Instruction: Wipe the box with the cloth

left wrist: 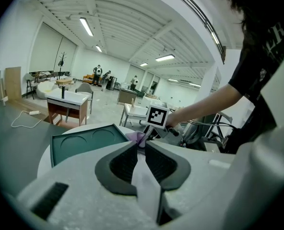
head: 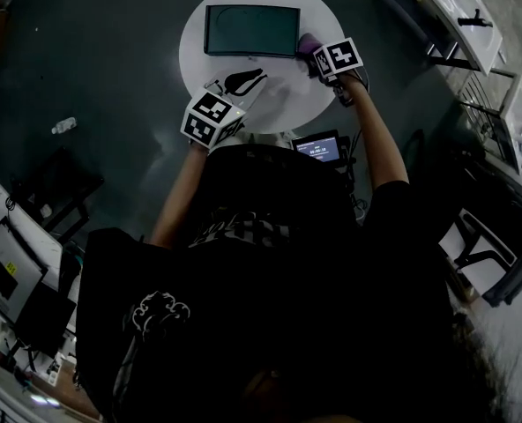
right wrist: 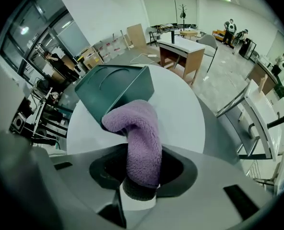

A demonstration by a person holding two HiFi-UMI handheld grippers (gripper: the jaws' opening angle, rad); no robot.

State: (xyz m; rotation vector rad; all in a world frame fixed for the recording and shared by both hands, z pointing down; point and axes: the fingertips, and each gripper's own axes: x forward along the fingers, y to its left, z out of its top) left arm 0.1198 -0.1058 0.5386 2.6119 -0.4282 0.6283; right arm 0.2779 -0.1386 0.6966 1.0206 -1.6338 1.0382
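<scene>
Round and white, the desk (head: 283, 104) carries a dark green box (head: 250, 30) lying flat at its far side. The right hand-held gripper (right wrist: 142, 176) is clamped on a purple cloth (right wrist: 138, 133), whose free end presses against the box's right corner. The left hand-held gripper (left wrist: 141, 150) hovers over the desk's near left part, jaws drawn together with nothing between them.
</scene>
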